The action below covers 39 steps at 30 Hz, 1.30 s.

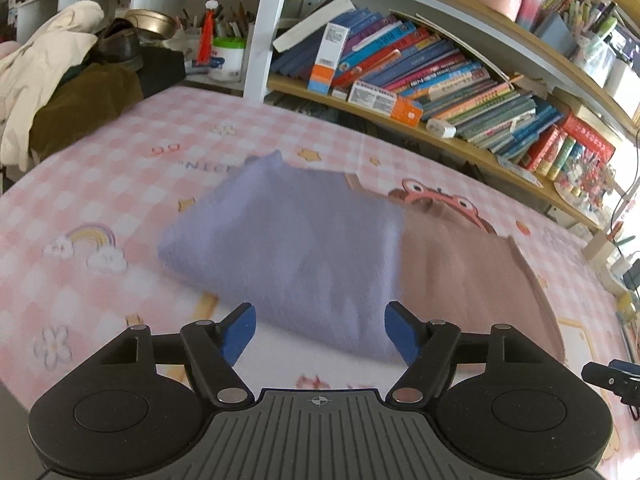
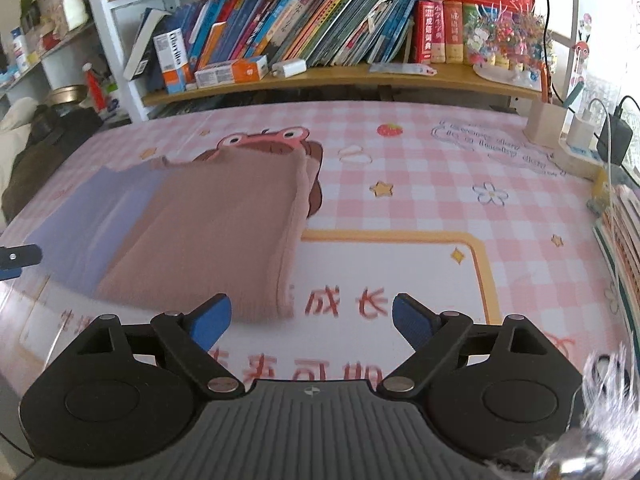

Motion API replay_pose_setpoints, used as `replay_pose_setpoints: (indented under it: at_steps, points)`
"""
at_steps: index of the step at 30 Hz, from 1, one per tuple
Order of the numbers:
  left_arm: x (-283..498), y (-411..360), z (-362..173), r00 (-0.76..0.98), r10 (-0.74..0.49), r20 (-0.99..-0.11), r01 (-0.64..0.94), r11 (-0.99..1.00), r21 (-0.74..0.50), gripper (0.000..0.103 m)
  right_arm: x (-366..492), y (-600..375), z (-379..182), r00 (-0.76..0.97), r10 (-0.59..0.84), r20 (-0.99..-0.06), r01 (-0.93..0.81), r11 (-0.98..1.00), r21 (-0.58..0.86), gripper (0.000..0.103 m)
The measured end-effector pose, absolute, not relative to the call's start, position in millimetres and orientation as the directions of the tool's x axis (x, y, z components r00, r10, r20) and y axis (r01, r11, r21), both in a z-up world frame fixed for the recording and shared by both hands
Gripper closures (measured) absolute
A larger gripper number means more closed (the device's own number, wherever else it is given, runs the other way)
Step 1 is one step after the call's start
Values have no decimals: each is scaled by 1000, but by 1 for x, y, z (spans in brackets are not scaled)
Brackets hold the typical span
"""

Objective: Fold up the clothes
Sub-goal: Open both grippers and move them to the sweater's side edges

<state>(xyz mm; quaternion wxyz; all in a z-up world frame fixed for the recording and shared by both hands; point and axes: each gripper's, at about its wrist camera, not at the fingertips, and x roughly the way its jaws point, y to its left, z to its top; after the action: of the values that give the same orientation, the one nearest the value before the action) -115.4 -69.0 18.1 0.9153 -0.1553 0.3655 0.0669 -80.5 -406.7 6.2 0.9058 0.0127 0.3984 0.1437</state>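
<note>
A folded lilac garment [image 1: 296, 248] lies on the pink checked table mat [image 1: 120, 184]. A folded dusty-pink garment [image 1: 472, 276] lies beside it on its right and touches it. In the right wrist view the pink garment [image 2: 216, 224] is in the middle left and the lilac one [image 2: 96, 220] shows left of it. My left gripper [image 1: 320, 330] is open and empty, just in front of the lilac garment's near edge. My right gripper [image 2: 312, 318] is open and empty, in front of the pink garment's near right corner.
Shelves full of books [image 1: 440, 76] run along the far edge of the table. A heap of cream and brown clothes [image 1: 60, 92] sits at the far left. A charger and wooden box [image 2: 576, 132] and a stack of books [image 2: 620, 232] stand at the right edge.
</note>
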Motion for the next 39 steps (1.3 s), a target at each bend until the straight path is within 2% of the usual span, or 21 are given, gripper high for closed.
replay_pose_setpoints:
  at_steps: [3,4,10,27,32,39]
  points:
    - [-126,-79,16,717,15,-697,-245,941,-233,28,-90,-410,3,627,289,-723,-268,952,148,16]
    - [-129,-81,16,714,19,-700,-251,940,-230,23,-93,-410,2,623,294,-725,-274,950,150,15]
    - [-143,-82,16,700,51,-712,-292,931,-221,15,-100,-406,-3,616,289,-733,-283,949,137,7]
    - [-115,-40,11,687,30,-726,-355,886,-299,14,-82,-367,-3,609,279,-743,-299,948,111,3]
    - [-114,-23,-1,678,-27,-734,-390,834,-391,14,-75,-358,-3,631,256,-732,-301,951,73,2]
    - [-108,3,-10,700,-77,-710,-431,747,-506,17,-58,-365,5,650,274,-709,-248,958,142,2]
